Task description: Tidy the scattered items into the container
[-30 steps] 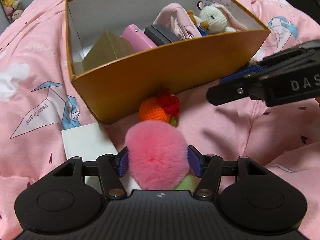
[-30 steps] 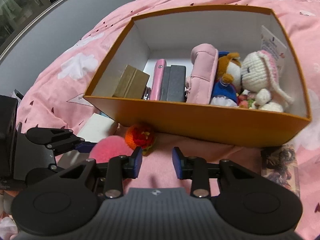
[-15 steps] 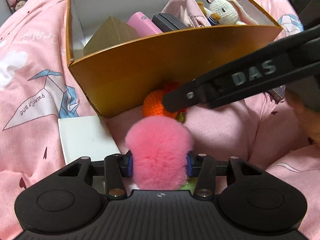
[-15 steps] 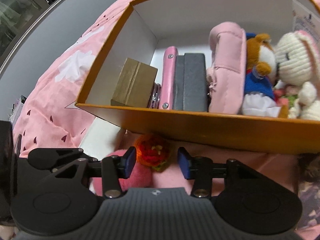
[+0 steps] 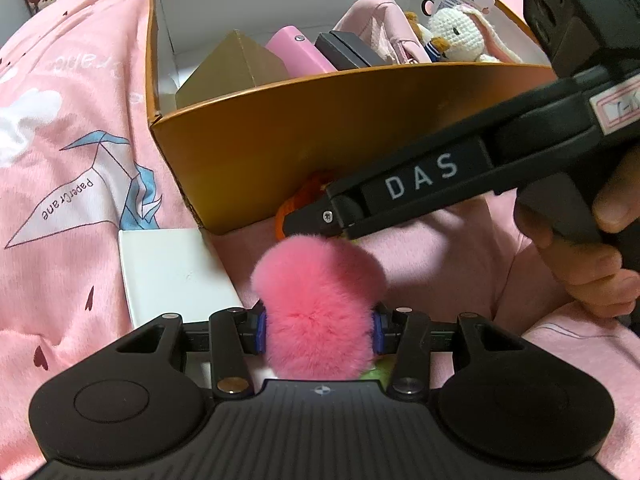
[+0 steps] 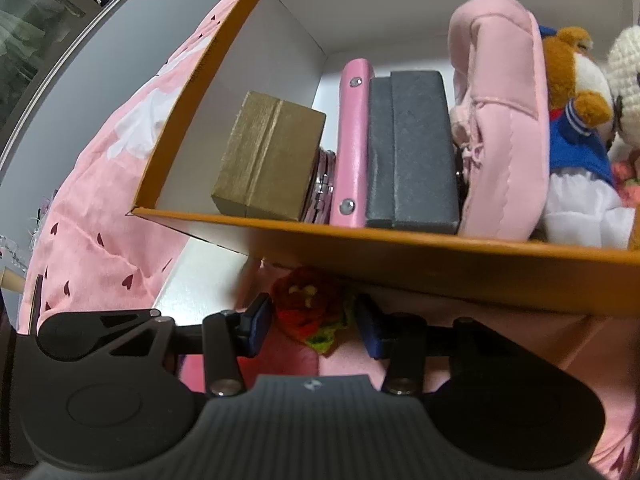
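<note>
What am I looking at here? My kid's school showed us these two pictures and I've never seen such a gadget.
There is no robot: a person holds a hand-held claw in each hand, and each claw has a camera looking along its two fingers. One picture comes from the left claw, the other from the right claw. They work over a pink bedcover to tidy small things into the orange box, which already holds cases, a pouch and soft toys. The left claw is shut on a pink pompom. The right claw is open around a small red and orange crochet toy lying right against the box, not yet squeezing it. A white card lies beside the pompom.
</note>
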